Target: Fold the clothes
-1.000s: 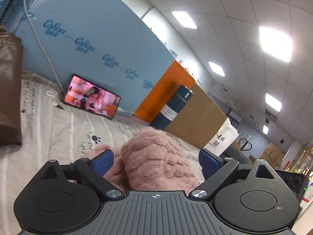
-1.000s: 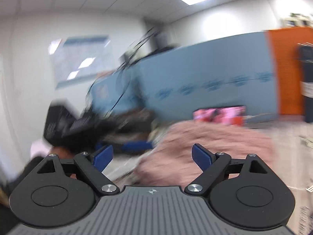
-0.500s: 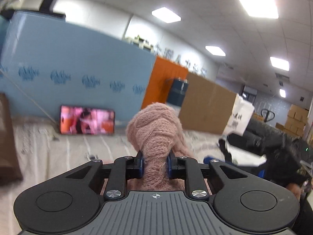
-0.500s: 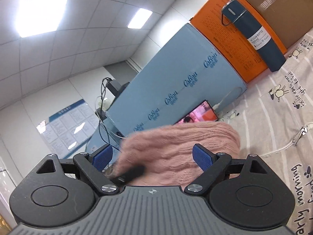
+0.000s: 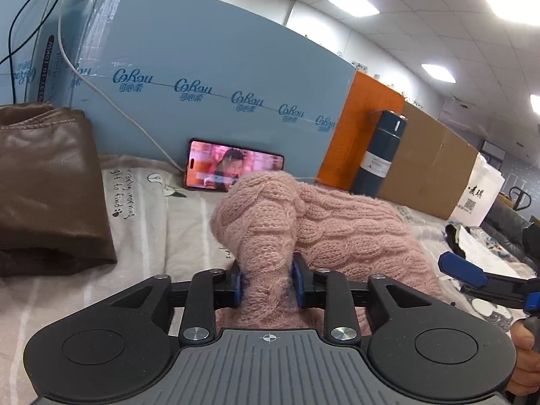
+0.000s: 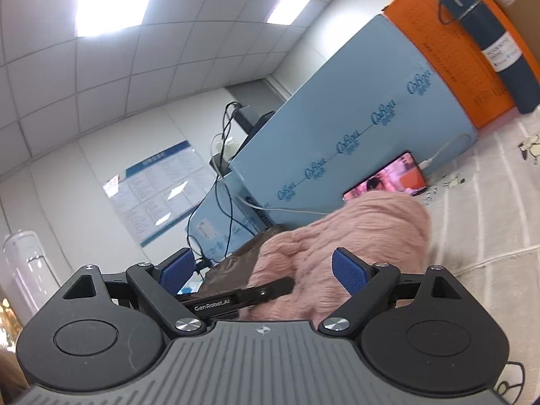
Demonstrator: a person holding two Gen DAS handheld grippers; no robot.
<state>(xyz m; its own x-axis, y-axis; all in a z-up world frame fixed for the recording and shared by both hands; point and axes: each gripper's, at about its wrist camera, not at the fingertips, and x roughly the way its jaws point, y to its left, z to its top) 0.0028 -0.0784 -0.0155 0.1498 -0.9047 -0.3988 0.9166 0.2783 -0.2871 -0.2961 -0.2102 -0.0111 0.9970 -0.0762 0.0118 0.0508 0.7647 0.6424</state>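
Because the printed sheet [image 5: 141, 222] covers the whole surface the clothes lie on, it gives a broad, soft place for folding; whether a bed or a desk lies under it cannot be told. Behind it, at the far edge, stands a smooth blue foam board [image 5: 209, 77] with a phone [image 5: 233, 165] propped against it, its screen lit. At the far left lies a folded brown garment [image 5: 47, 182], glossy like leather, apparently set aside as done. Near the middle sits the pink sweater [image 5: 354, 233], a thick, fuzzy cable knit heaped in a mound. The left gripper [image 5: 266, 285] is closed tight on a bunched wad of that knit, pinching it into a narrow neck, likely to lift and spread the sweater. The right gripper [image 6: 263, 271] hovers just right of the mound with its jaws wide apart and nothing between its blue ribbed pads [image 6: 349, 271], seemingly ready to take a second hold.
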